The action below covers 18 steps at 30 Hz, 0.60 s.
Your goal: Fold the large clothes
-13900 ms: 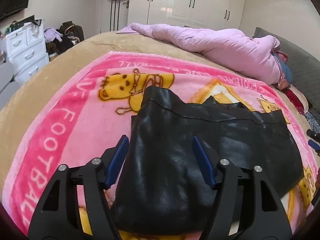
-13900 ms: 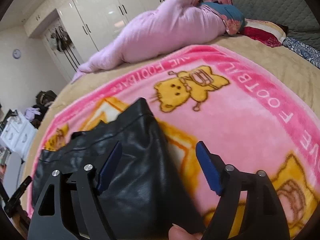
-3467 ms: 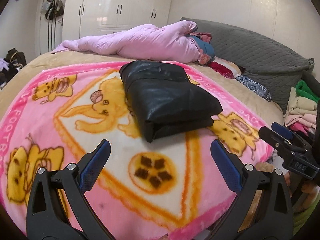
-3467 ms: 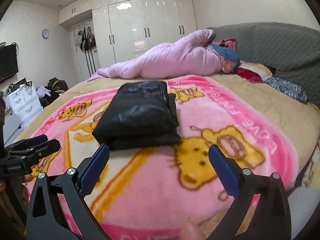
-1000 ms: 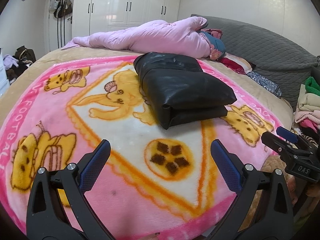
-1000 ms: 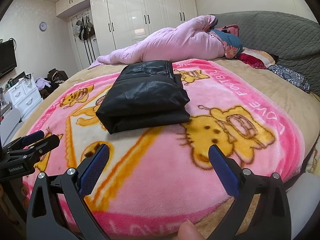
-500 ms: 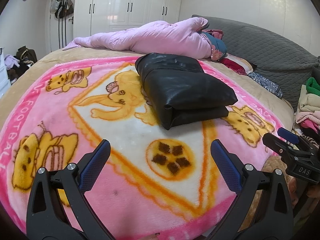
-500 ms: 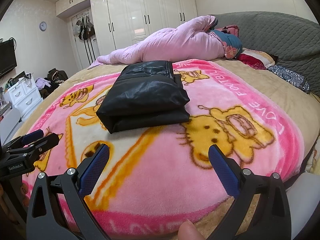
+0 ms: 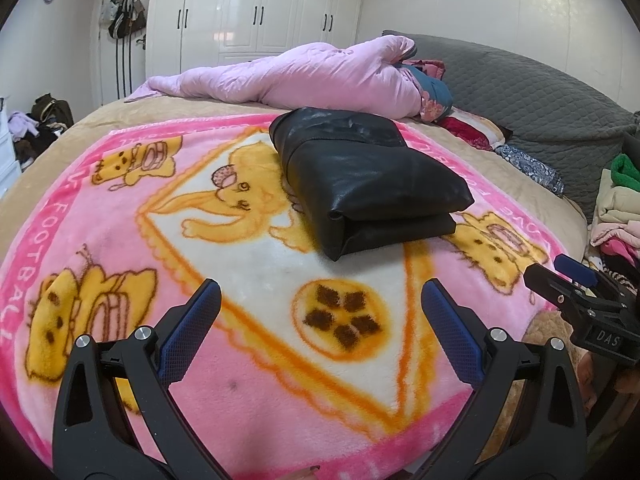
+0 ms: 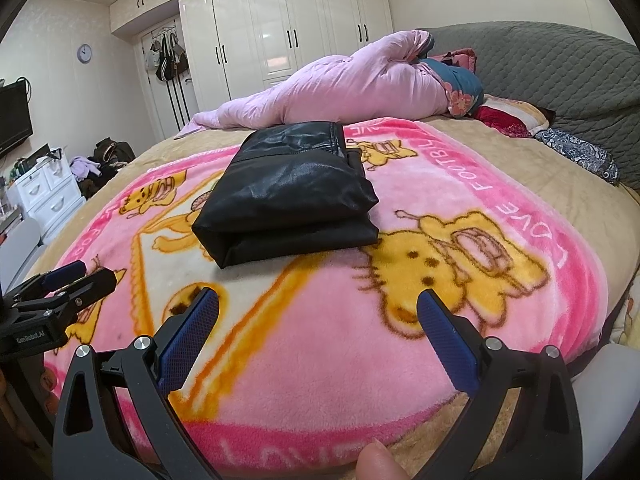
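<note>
Leather, or something with that dull sheen, makes up the black garment (image 9: 368, 184), which lies as a compact rectangular bundle near the middle of the pink cartoon blanket (image 9: 248, 264) on the bed. Its layers stack one on another, with the rounded fold edge turned toward the cameras and a slight bulge between the upper and lower layers.

The left gripper (image 9: 320, 320) hangs over the near part of the blanket, well short of the bundle, jaws spread wide and empty. The right gripper (image 10: 318, 322) does the same on its side, blue pads parted with nothing between them. Each tool shows at the edge of the other's view, so they sit side by side and apart from the garment.

Folding looks essentially done. What remains, if anything, is tidying: to do it well, I would press the top layer flat from the fold edge outward (the stiff material probably springs back), keep the corners aligned, and avoid dragging the bundle across the plush blanket, which could shift the layers.

Behind it a rumpled lilac duvet (image 10: 340, 88) lies across the bed, and white wardrobes (image 10: 288, 28) line the far wall.
</note>
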{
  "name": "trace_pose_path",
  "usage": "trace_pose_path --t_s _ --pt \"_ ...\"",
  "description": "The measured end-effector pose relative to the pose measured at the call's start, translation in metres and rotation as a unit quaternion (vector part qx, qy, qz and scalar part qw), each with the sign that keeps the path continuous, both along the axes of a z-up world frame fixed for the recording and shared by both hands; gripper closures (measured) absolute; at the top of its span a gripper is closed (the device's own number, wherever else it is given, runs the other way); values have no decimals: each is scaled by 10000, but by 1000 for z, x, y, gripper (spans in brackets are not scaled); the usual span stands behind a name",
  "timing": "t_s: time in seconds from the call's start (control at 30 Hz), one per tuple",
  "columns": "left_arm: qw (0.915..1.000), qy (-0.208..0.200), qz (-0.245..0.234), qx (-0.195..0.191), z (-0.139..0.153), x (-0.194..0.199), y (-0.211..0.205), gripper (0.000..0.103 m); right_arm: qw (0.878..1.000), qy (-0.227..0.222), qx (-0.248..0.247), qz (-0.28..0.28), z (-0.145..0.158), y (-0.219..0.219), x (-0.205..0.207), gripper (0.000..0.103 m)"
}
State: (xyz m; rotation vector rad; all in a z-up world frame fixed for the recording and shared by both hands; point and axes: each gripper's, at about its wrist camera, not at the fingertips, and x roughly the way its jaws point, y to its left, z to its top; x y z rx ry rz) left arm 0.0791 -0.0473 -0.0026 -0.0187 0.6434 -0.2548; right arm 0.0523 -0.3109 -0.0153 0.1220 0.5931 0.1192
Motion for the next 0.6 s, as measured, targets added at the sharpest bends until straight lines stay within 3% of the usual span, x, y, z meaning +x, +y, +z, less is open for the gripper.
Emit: trace_pose_path --t_s 0.6 --pt "9997 228 -45 14 -9 5 2 9 9999 115 11 -76 -3 -1 -2 4"
